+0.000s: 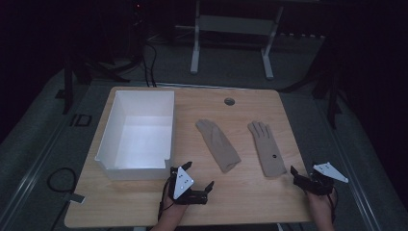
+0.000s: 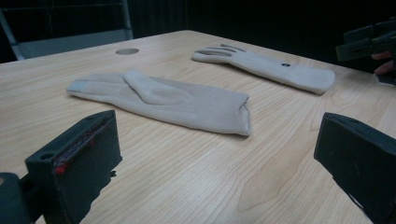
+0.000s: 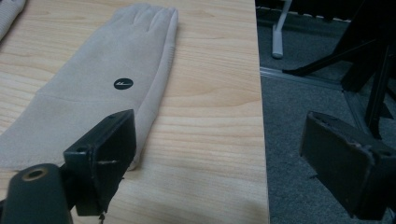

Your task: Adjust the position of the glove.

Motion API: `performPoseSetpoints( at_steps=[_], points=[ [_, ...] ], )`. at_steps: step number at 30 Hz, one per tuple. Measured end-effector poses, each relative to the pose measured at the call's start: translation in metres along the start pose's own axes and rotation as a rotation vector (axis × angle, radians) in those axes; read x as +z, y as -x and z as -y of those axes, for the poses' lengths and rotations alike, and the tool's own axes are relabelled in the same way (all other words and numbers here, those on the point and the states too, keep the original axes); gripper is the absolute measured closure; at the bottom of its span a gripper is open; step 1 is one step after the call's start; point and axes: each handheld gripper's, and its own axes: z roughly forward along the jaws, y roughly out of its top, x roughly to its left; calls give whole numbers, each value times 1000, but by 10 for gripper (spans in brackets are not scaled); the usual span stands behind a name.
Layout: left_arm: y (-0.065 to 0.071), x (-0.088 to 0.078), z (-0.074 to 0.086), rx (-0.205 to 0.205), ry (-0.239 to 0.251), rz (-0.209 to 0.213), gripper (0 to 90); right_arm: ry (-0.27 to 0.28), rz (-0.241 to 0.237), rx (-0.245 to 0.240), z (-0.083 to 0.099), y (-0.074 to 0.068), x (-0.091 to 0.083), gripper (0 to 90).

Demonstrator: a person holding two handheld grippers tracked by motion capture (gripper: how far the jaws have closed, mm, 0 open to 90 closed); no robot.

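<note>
Gloves, one folded (image 1: 218, 145) and one spread flat (image 1: 267, 148), lie right of the white box (image 1: 137, 132), probably staged for packing, while the left gripper (image 1: 198, 177) and right gripper (image 1: 303, 174) wait spread and empty near their cuffs.

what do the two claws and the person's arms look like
Both are black two-jaw tools. The left claw and the right claw each carry a pale grey three-cornered plate with small dark dots on top. The jaws are blocky, and the left one's pads show red edging. Forearms look bare, with no sleeves visible.
</note>
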Motion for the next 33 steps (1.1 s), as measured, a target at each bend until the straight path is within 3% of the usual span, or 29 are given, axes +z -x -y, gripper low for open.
performPoseSetpoints(
  at_steps=[9, 16, 19, 22, 29, 32, 33],
  points=[
    [1, 0, 0, 5, -1, -1, 7, -25, -6, 11, -1, 1, 2, 110],
    [1, 1, 0, 11, -3, 1, 7, -28, 0, -31, -2, -2, 3, 109],
    [2, 1, 0, 15, -1, 3, 7, -47, -54, 12, -8, 0, 2, 111],
    [3, 1, 0, 23, 2, 5, 7, -108, -131, 64, -18, 4, 2, 139],
    [3, 1, 0, 22, 2, 8, 7, -73, -116, 74, -39, 4, -6, 135],
    [3, 1, 0, 23, 2, 7, 7, -54, -143, 88, -50, 4, -8, 116],
    [3, 1, 0, 26, 1, 6, 7, -50, -132, 84, -53, 2, -9, 116]
  ],
)
